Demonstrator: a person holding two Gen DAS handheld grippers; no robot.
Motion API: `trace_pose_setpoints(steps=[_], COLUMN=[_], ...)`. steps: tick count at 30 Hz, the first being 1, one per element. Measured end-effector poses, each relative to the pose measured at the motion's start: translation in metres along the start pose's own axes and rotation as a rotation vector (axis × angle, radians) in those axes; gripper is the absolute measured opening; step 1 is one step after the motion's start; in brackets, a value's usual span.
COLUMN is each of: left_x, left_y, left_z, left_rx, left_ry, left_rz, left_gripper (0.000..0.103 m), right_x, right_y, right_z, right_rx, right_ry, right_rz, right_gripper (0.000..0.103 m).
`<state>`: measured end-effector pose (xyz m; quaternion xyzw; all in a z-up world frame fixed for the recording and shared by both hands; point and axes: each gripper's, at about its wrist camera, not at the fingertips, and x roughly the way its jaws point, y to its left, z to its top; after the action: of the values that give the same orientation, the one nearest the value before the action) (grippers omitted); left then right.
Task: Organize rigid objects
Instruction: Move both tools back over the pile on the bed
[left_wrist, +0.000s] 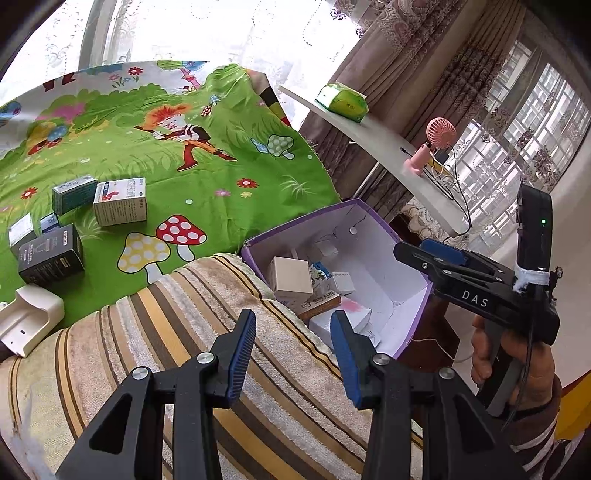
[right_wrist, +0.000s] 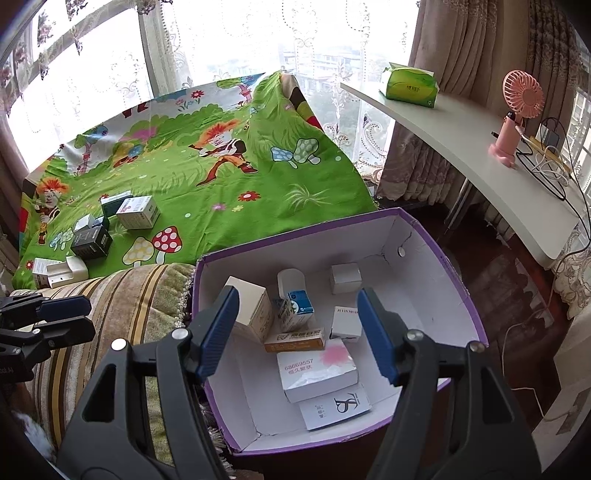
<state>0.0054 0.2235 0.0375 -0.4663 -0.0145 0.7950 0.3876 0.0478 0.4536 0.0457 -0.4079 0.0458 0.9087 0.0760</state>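
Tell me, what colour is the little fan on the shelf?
Pink. The fan shows best in the right wrist view.

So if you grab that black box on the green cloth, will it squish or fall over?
Probably not squish: the black box looks like stiff cardboard with sharp corners. It likely won't roll, having flat sides. It stands upright among other boxes, so a push might tip it or bump them.

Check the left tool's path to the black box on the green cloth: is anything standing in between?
Nothing visible blocks it. Between the open, empty left tool and the black box lie only striped towel and bare green cloth. A white plastic holder sits just beside the box, nearer the camera.
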Motion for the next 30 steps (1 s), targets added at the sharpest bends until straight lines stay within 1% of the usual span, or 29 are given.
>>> trace_pose_setpoints(steps=[7,13,24,30], left_x=[-0.020,-0.041,-0.093,-0.113], left_y=[0.027,0.056,0.121,0.147], left_z=[-0.005,-0.015,-0.048,-0.064], left_rx=[-0.061,-0.131,-0.277,-0.325], left_ry=[-0.041,-0.077,-0.152,-0.174], left_rz=[0.028,0.051,0.128,0.170], left_gripper=[0.044,0.044,0.044,0.044], right_x=[0.002,0.003,0.006,0.008], right_y=[0.023,0.042,0.083,0.108], right_z=[0.000,-0.001,-0.001,-0.003], right_rx=[-0.049,-0.088,-0.157,-0.199], right_ry=[0.014,0.024,0.046,0.063], right_rz=[0.043,0.075,0.144,0.189], right_gripper=[0.072,0.075,0.078,0.079])
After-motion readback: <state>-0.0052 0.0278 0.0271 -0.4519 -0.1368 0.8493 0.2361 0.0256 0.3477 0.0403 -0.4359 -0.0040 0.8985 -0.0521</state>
